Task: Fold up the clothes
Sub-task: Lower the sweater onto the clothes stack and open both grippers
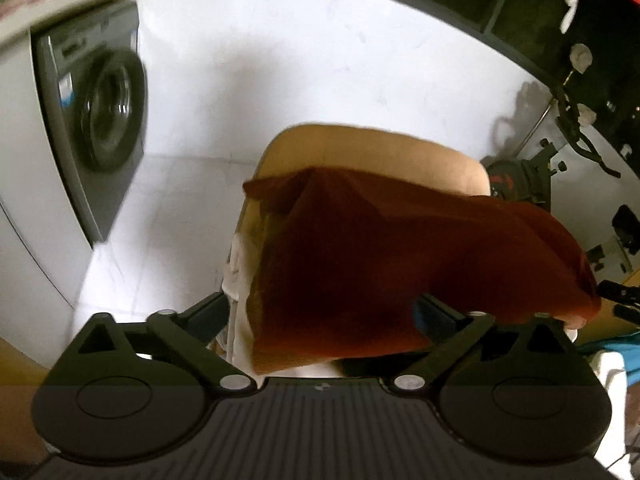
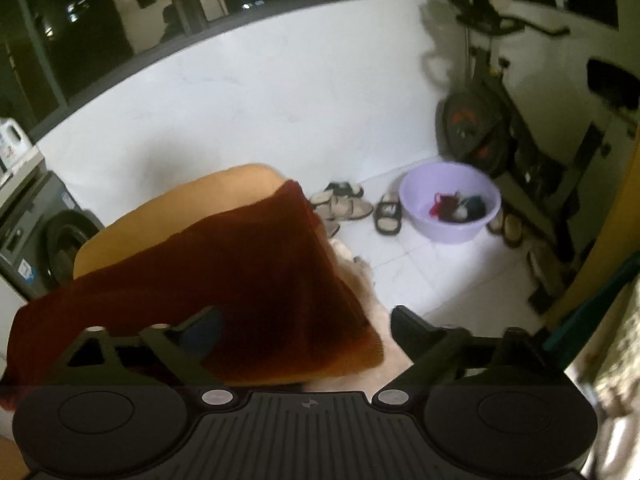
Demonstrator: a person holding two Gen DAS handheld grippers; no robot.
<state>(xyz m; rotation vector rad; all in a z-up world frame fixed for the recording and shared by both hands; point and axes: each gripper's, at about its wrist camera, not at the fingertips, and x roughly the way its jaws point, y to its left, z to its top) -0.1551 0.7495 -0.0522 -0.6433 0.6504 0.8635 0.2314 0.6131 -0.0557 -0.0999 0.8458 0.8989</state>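
Note:
A dark red garment (image 1: 380,252) lies spread over a tan surface (image 1: 380,152), its near edge draped over pale clothes (image 1: 240,280) beneath. My left gripper (image 1: 320,312) is open, its fingers (image 1: 204,316) wide apart on either side of the garment's near edge, not clamped on it. In the right wrist view the same red garment (image 2: 224,276) covers the tan surface (image 2: 168,208). My right gripper (image 2: 304,328) is open too; its left finger lies over the cloth and its right finger (image 2: 412,326) stands past the garment's right edge.
A washing machine (image 1: 100,116) stands at the left. A purple basin (image 2: 450,200) with small clothes sits on the white tile floor beside sandals (image 2: 352,204). An exercise bike (image 2: 500,120) stands at the right. Dark windows run along the back.

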